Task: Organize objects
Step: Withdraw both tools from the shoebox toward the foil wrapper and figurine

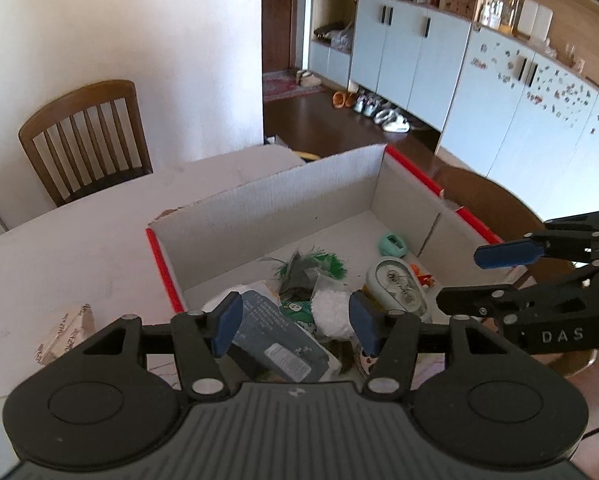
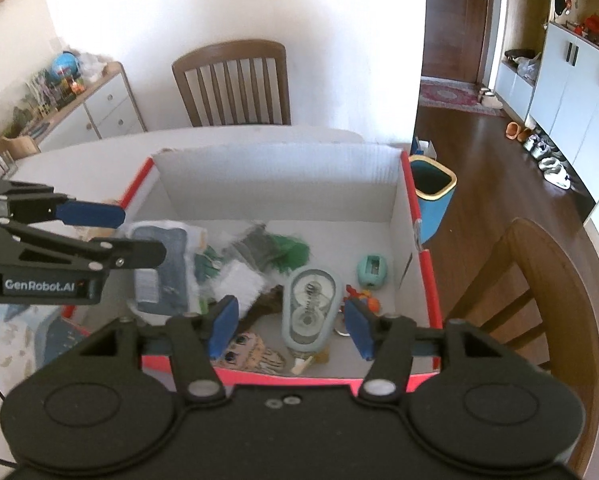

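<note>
Both tools, the left tool (image 1: 295, 324) and the right tool (image 2: 291, 326), hover part-open and empty above the red-edged box (image 2: 423, 264) on the table (image 1: 79, 248). Several objects, including a correction-tape dispenser (image 2: 309, 312), lie inside; next likely comes fetching the packet (image 1: 65, 334) left outside.

"DAS" on right hand-held gripper (image 1: 499, 276); "GenRobot.AI" on left hand-held gripper (image 2: 131, 236).

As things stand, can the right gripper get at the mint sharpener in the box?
Probably yes: the right gripper hangs open and empty over the box, and the mint sharpener lies uncovered near the right wall.
</note>
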The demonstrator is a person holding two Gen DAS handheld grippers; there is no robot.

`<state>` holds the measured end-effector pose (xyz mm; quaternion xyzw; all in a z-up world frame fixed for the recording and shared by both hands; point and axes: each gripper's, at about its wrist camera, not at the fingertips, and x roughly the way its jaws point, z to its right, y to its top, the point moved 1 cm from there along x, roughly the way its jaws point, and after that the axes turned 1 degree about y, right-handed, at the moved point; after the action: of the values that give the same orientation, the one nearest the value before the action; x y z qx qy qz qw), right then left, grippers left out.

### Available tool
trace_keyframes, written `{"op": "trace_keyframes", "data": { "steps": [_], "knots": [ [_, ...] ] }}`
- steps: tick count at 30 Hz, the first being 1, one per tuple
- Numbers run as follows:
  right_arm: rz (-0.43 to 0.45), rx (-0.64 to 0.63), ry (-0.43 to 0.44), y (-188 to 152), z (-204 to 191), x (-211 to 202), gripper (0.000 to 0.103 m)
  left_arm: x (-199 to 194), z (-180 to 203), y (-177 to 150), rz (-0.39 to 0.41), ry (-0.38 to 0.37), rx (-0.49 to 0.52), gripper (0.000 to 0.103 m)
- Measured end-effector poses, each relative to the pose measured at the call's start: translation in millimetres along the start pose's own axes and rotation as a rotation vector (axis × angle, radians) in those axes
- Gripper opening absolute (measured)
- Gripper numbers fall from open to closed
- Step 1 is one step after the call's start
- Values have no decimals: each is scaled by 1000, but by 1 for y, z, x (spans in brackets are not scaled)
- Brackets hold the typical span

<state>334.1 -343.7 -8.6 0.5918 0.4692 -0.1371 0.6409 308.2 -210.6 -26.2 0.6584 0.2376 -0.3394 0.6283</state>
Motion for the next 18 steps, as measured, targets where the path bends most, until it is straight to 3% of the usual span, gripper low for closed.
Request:
{"op": "trace_keyframes", "data": {
  "steps": [7, 10, 14, 18],
  "knots": [
    [39, 35, 14, 0, -22, -20, 63, -39, -20, -10, 49, -39, -30, 58],
    [61, 55, 12, 1, -36, -27, 64, -53, -34, -16, 71, -45, -45, 65],
    [86, 82, 11, 1, -57, -35, 77, -69, -55, -23, 95, -55, -56, 72],
    [104, 84, 8, 2, -84, -40, 80, -83, -78, -31, 113, -60, -61, 74]
  ]
}}
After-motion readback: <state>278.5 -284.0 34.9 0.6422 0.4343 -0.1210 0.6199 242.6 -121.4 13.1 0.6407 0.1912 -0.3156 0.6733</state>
